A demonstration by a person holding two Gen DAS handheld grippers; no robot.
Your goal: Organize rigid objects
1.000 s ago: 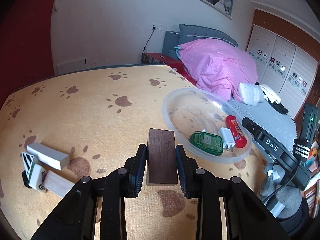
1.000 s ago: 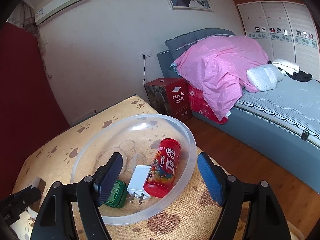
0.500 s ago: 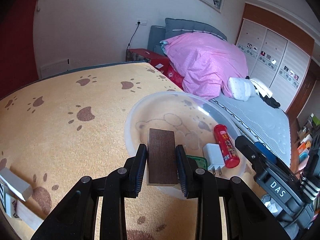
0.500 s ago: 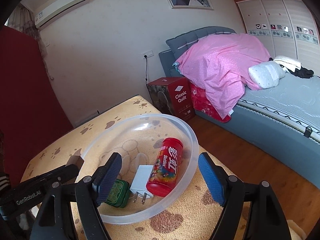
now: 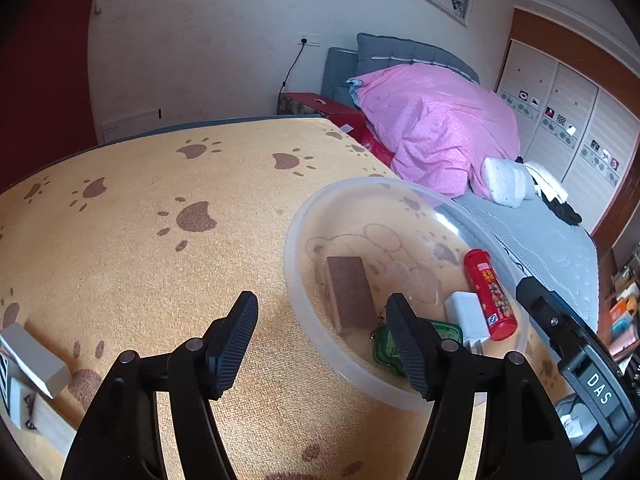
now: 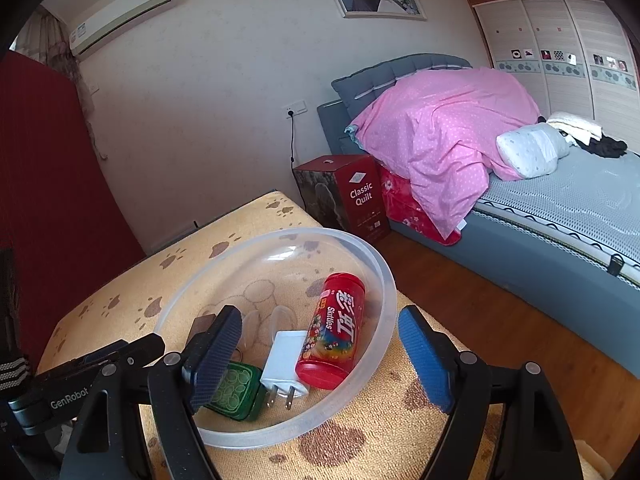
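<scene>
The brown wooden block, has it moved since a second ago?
Yes. The brown block went from over the paw-print cloth into the clear bowl; the left gripper has just been opening, with nothing between its fingers.

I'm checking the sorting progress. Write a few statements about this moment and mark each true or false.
1. The brown block lies inside the clear bowl. True.
2. The left gripper is clamped on the block. False: its jaws have just been opening and nothing is between them.
3. The red candy tube stands upright. False: it lies on its side in the bowl.
4. The white charger lies between the tube and the green case. True.
5. The right gripper holds nothing. True.
</scene>
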